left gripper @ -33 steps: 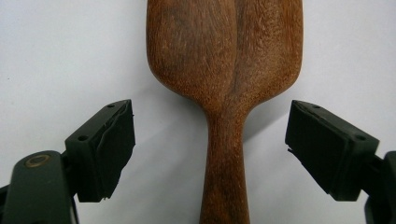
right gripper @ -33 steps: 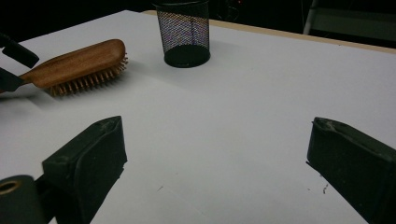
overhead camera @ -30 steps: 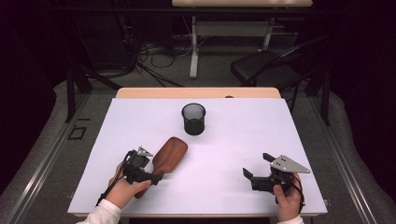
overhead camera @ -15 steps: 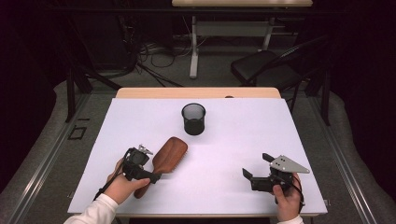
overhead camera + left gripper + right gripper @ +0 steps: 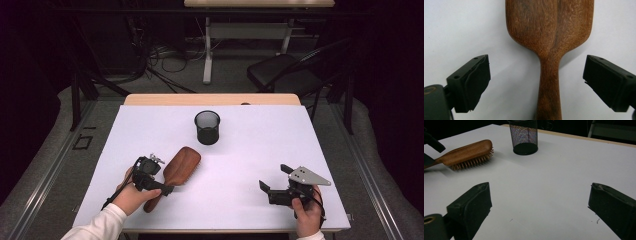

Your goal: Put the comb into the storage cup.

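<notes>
Straddling the hairbrush (image 5: 550, 45) handle w/ jaws spread and just been opening, pads clear of the wood, left gripper (image 5: 150, 182) sits at table (image 5: 250, 150) front-left; right gripper (image 5: 280, 187) jaws wide apart, nothing btwn, well apart.

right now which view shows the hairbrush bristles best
The right gripper view: it sees the hairbrush from the side, with its pale bristles pointing down onto the table. The high view shows just its wooden back. The left gripper view shows its back and handle close up, no bristles.
</notes>
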Action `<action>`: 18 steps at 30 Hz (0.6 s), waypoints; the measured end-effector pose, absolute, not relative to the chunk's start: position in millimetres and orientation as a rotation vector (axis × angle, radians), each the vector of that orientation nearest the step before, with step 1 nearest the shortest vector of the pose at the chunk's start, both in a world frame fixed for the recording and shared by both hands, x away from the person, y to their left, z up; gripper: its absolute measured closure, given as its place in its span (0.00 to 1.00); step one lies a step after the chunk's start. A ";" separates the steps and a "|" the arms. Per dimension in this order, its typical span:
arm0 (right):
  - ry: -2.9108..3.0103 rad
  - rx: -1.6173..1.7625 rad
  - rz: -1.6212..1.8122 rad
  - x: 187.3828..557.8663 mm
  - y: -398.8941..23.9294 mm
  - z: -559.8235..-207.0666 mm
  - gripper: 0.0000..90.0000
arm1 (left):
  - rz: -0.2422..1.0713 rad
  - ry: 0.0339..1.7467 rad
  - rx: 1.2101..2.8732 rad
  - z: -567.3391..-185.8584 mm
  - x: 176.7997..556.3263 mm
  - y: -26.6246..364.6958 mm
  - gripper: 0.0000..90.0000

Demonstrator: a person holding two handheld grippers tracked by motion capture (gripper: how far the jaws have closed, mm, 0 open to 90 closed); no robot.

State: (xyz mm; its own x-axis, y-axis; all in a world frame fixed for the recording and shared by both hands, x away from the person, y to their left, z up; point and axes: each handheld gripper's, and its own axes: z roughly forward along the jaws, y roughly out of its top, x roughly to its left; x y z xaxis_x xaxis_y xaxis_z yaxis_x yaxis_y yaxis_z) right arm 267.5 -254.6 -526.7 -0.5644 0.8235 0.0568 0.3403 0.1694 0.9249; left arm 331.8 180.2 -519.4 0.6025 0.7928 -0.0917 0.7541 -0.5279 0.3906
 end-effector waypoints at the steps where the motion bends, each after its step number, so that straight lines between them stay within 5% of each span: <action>1: 1.989 1.096 1.381 267.7 -254.6 -526.8 0.05 | 0.135 1.242 2.442 -519.8 332.3 179.6 0.08; 18: 1.992 1.095 1.382 267.6 -254.2 -527.1 0.05 | 0.097 1.214 2.495 -514.5 338.0 170.4 0.01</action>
